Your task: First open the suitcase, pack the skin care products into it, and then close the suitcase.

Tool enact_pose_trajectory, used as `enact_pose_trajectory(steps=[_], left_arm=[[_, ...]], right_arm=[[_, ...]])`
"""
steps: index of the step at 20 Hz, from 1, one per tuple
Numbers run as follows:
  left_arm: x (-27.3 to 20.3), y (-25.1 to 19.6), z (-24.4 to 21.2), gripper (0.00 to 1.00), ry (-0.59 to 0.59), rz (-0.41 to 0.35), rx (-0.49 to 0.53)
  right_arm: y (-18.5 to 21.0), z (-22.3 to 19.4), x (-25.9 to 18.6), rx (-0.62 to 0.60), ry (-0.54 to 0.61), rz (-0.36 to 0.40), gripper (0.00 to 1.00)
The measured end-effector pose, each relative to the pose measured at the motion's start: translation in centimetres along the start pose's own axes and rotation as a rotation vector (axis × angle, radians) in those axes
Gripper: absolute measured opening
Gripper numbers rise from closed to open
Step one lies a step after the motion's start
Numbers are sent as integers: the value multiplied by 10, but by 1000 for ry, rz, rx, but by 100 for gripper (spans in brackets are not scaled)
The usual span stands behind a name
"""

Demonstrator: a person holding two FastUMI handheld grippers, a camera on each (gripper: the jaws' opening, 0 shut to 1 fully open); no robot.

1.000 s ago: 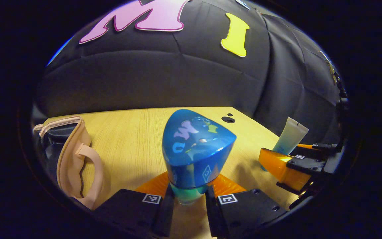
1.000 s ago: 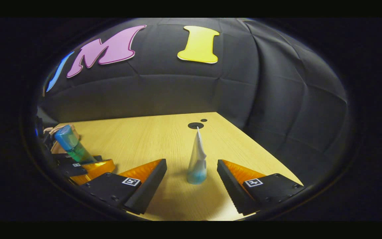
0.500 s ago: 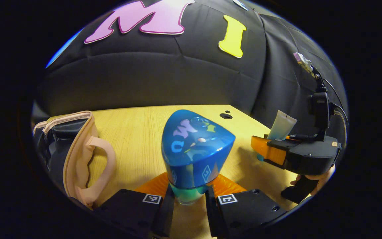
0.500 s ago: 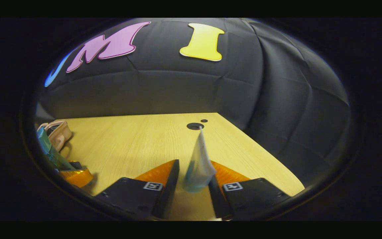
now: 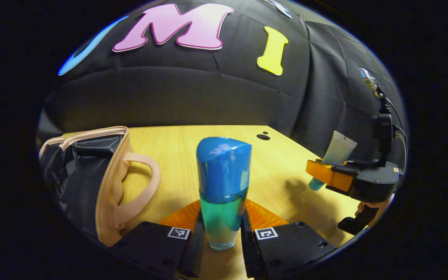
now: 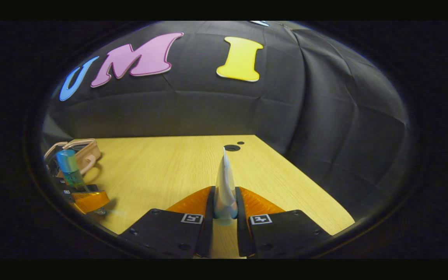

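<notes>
suitcase [image 5: 91, 175] getting cut off at left gripper view's lower-left edge; tube [image 6: 224, 190] base sitting hidden between right gripper [image 6: 224, 217] fingers.

Light wooden table [image 5: 177, 147], two dark round holes [image 6: 232, 147] near far edge

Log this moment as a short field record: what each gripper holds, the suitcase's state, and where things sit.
left gripper: shut on the blue-capped bottle, held upright
right gripper: shut on the pale tube, held upright, crimped end up
suitcase: pink, open, dark lining showing, handle towards the bottle
suitcase position: on the wooden table, to the left of the left gripper
packing: neither product is in the suitcase yet
</notes>
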State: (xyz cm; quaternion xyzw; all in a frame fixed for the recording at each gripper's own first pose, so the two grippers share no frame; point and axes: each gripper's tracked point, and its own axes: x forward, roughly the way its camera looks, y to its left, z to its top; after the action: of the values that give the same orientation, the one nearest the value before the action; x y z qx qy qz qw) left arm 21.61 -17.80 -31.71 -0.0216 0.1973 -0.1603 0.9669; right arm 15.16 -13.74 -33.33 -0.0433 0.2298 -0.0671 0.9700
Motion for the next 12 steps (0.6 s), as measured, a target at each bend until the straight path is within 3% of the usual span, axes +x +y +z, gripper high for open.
enact_pose_trajectory(steps=[3,4,5,7,12], left_arm=[[-25,4,17,46,-54,-6,13],[-35,5,22,46,-66,-7,17],[-42,7,27,46,-75,-10,15],[-59,16,37,46,-96,-4,0],[-112,74,51,46,-141,80,-2]], right_arm=[[25,24,-39,-15,-53,47,29],[37,31,-51,-24,-66,71,24],[49,37,-62,-29,-77,91,34],[77,48,-83,-28,-93,146,28],[158,77,-116,-76,-149,285,28]])
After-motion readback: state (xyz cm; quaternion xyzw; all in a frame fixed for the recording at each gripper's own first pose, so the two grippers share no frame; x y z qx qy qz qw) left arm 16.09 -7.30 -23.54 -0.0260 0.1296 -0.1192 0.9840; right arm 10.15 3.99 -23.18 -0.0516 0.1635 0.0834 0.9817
